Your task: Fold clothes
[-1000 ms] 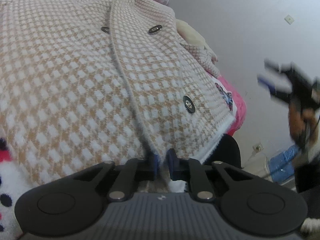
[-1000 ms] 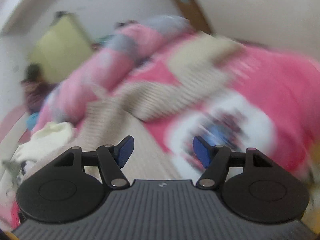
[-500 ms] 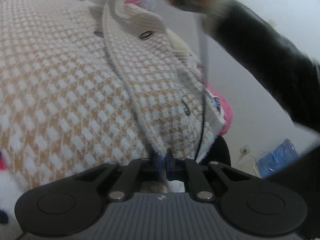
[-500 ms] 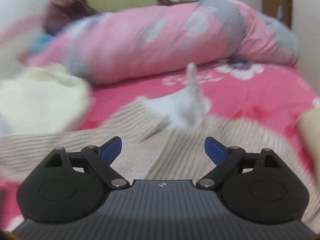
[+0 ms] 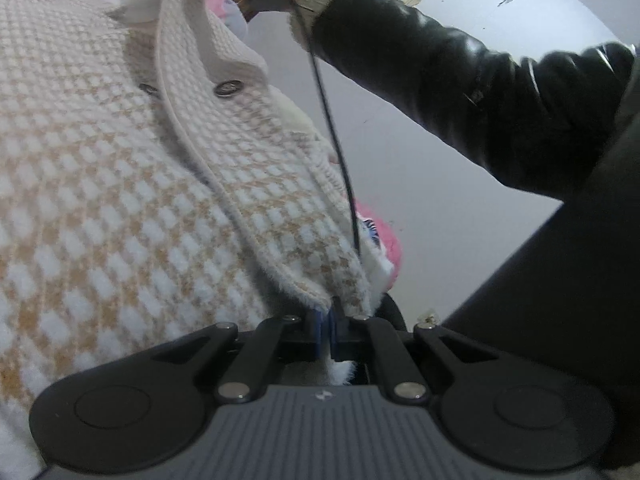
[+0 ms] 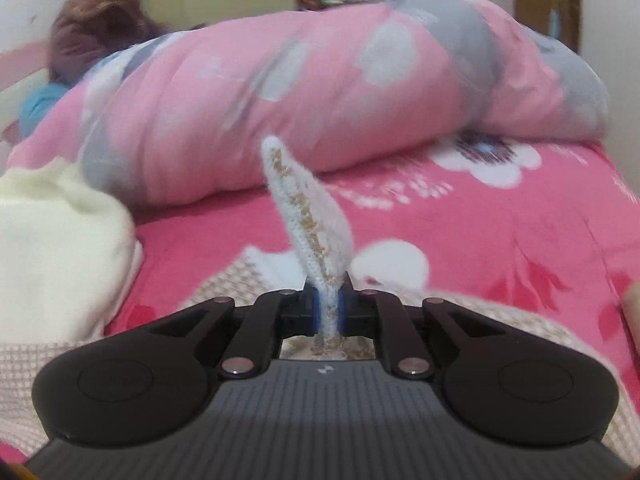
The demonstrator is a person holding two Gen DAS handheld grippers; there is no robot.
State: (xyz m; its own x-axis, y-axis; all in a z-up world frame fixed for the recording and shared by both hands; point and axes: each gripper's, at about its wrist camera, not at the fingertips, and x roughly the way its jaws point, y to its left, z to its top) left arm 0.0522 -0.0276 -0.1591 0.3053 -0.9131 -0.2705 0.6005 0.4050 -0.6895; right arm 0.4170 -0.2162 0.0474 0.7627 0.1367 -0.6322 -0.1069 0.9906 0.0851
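Now clamped on the cardigan (image 6: 308, 216) collar: right hand-held gripper (image 6: 329, 312), open earlier. Left hand-held gripper (image 5: 326, 326) pinching its hem near the bed (image 6: 500, 232) edge. Better to lift both evenly, keeping the button edge taut.
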